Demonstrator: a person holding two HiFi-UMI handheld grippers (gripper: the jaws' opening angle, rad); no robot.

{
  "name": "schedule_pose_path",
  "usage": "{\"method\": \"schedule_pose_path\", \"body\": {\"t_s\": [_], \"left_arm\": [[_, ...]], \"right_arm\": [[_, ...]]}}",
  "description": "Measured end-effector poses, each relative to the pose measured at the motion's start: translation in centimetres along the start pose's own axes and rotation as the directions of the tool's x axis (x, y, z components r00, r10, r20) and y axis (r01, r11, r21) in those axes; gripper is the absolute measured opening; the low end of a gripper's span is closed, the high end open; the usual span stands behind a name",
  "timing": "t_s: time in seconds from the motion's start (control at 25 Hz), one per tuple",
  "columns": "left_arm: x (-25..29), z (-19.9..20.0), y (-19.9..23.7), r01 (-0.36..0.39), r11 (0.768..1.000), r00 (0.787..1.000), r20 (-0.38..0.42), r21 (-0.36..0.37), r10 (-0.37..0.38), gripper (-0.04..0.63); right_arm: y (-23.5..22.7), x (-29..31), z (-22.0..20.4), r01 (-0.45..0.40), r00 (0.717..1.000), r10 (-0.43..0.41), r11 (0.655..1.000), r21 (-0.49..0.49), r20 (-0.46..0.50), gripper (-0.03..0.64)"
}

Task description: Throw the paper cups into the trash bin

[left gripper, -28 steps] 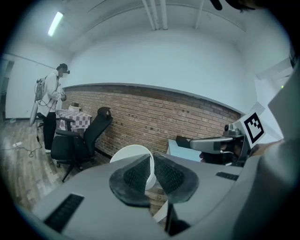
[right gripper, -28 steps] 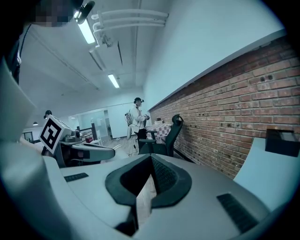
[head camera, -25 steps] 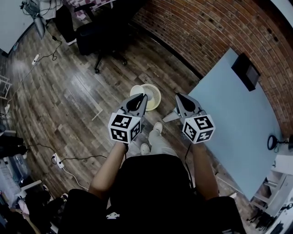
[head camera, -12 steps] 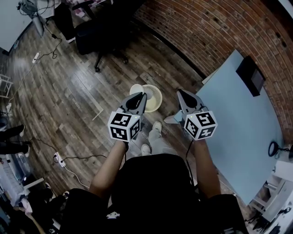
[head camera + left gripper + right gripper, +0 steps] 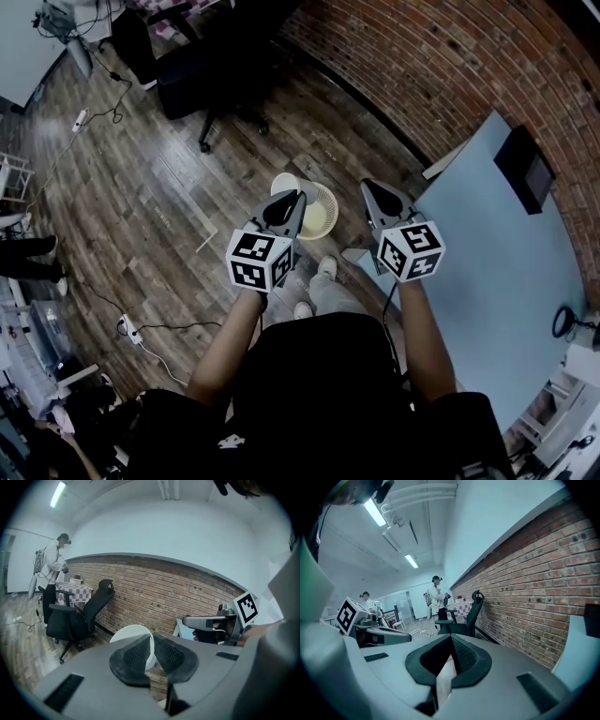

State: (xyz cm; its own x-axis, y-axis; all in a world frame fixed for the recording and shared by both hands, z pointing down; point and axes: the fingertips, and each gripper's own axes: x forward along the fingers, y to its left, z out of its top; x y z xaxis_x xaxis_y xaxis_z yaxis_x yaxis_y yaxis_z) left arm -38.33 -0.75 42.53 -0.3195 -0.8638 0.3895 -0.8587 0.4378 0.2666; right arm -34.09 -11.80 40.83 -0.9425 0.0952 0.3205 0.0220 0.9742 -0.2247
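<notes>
Paper cup (image 5: 283, 184), pinched by its wall in your left gripper (image 5: 297, 197), sits over the trash bin's (image 5: 333, 200) left rim; your right gripper (image 5: 367, 186) is closed, empty.

Right gripper (image 5: 451, 637): jaws closed tip to tip, nothing between them.
Brick wall (image 5: 534, 588): long, red bricks.
Office chair (image 5: 464, 617): black, just beside the brick wall.
Person (image 5: 436, 597): standing behind the chair, farther from the brick wall.

Black short-sleeved shirt (image 5: 309, 375), pale trousers (image 5: 330, 296), white shoes (image 5: 325, 268).
</notes>
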Motion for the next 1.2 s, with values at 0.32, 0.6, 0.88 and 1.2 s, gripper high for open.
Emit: {"method": "schedule_pose_path", "body": {"t_s": [0.32, 0.6, 0.88, 1.2], "left_arm": [[2.4, 0.6, 1.8, -0.037, 0.999, 0.999, -0.036, -0.015, 0.036, 0.032], [5.0, 0.3, 1.9, -0.046, 0.999, 0.997, -0.07, -0.023, 0.044, 0.032], [6.3, -1.1, 2.8, -0.086, 0.995, 0.991, -0.106, -0.044, 0.081, 0.032], [6.8, -4.3, 3.7, -0.059, 0.997, 0.984, -0.173, -0.058, 0.048, 0.032]], "right_arm": [[-2.4, 2.7, 0.5, -0.028, 0.999, 0.029, 0.999, 0.031, -0.02, 0.003], [-5.0, 4.4, 0.3, -0.045, 0.998, 0.047, 0.997, 0.057, -0.032, 0.003], [-6.5, 6.2, -1.1, -0.071, 0.995, 0.076, 0.994, 0.085, -0.062, 0.003], [-6.8, 6.6, -2.7, -0.053, 0.995, 0.061, 0.993, 0.107, -0.075, 0.003]]}}
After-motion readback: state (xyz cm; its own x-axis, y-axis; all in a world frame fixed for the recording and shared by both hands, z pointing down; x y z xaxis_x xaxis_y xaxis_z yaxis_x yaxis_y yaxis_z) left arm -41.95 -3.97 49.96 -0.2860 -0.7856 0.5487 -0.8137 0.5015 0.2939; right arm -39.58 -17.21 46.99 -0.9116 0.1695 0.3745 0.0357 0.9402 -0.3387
